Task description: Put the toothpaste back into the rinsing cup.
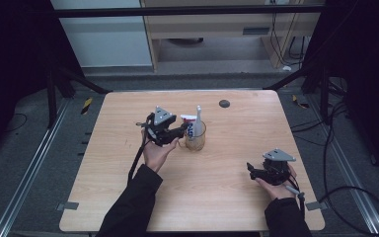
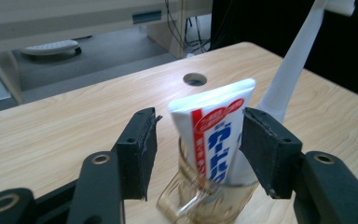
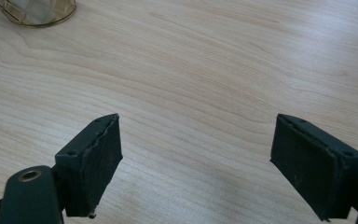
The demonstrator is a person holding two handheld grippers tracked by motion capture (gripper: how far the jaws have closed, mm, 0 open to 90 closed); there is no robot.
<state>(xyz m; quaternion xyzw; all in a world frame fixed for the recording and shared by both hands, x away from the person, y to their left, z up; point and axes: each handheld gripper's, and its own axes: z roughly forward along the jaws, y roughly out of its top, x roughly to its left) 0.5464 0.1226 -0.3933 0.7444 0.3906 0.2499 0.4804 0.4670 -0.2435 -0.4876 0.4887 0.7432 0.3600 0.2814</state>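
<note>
toothpaste tube point(image 2: 214, 140) upright in glass mug point(image 2: 200, 200), flat end up, left gripper point(image 2: 198, 140) jaws apart around it, right gripper point(image 3: 196, 163) jaws apart

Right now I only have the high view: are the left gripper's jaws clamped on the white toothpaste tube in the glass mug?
Observer: No. The left gripper has its jaws open either side of the white toothpaste tube, a gap showing at one pad.
Operator: What is the tall white thing beside it?
Observer: A white plastic toothbrush, leaning in the same clear brownish glass mug.
Operator: And the right gripper?
Observer: Its jaws are open over bare wooden table, nothing between them.
</note>
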